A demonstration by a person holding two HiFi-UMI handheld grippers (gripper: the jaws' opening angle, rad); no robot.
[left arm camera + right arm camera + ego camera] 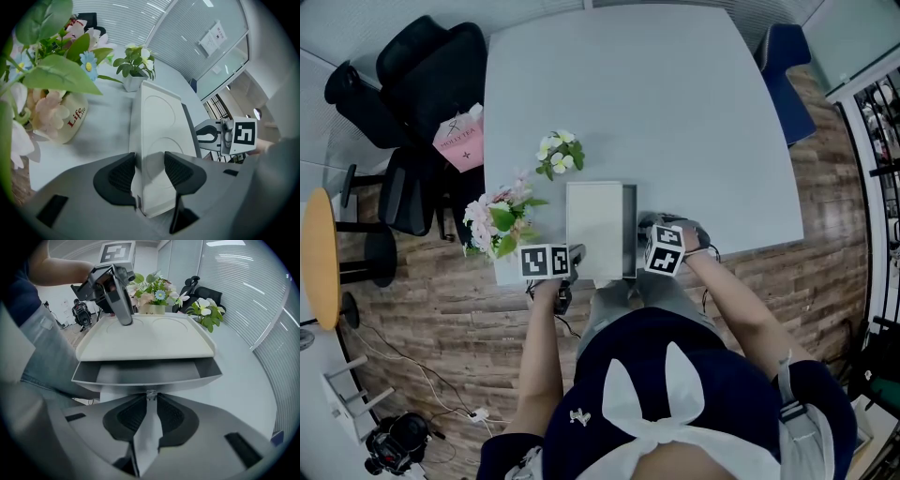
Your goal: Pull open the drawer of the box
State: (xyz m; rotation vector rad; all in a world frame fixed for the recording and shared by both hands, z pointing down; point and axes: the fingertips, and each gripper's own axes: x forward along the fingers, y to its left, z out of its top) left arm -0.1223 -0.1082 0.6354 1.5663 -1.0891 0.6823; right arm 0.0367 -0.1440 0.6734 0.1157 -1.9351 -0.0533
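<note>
A flat white box (595, 230) lies near the front edge of the grey table (675, 112). Its grey drawer (629, 230) stands pulled out a little on the box's right side. In the right gripper view the drawer (145, 373) shows as an open grey tray under the white lid (145, 338). My right gripper (151, 401) is shut on the small knob (151, 394) at the middle of the drawer's front. My left gripper (147, 173) is shut on the box's (157, 122) near left end, one pad on each side. Both grippers show in the head view, the left (572, 255) and the right (643, 236).
A pot of pink flowers (499, 223) stands left of the box, and a small white-flowered plant (560, 155) behind it. Black chairs (422, 75) and a pink bag (461, 141) are left of the table, a blue chair (787, 75) at its far right.
</note>
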